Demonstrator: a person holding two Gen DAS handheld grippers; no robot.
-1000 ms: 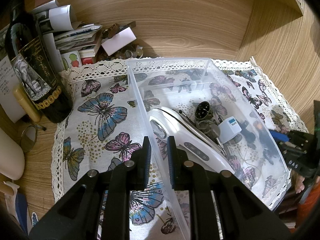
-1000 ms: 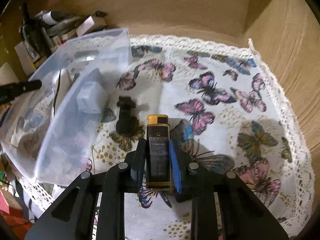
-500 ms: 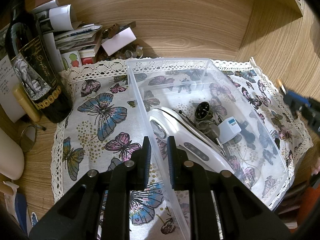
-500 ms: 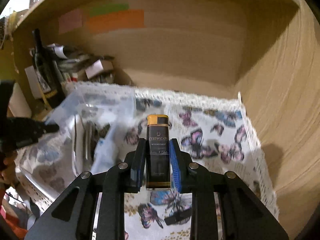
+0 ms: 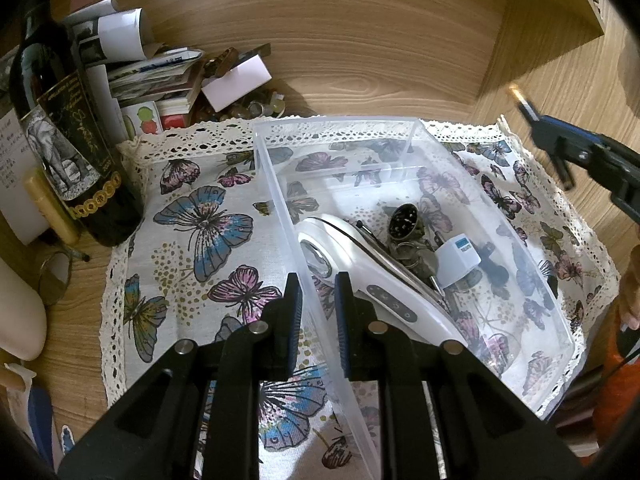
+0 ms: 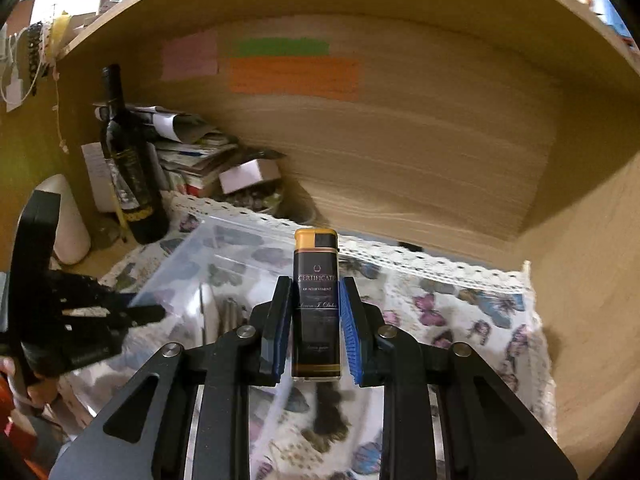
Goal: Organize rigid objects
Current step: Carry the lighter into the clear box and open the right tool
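We see the plastic bin (image 5: 532, 264) sitting on the butterfly cloth (image 5: 192, 240), with a wine bottle (image 5: 64, 140) to its left and a stack of papers (image 5: 148, 76) behind that. Inside the bin, a handheld device (image 5: 380, 280) lies left of a small charger block (image 5: 458, 256) and a watch (image 5: 404, 220).

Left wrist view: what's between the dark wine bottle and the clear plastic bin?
Only butterfly-print cloth with lace edging lies between the dark wine bottle and the clear plastic bin; nothing stands on that stretch. The left wrist view shows it best.
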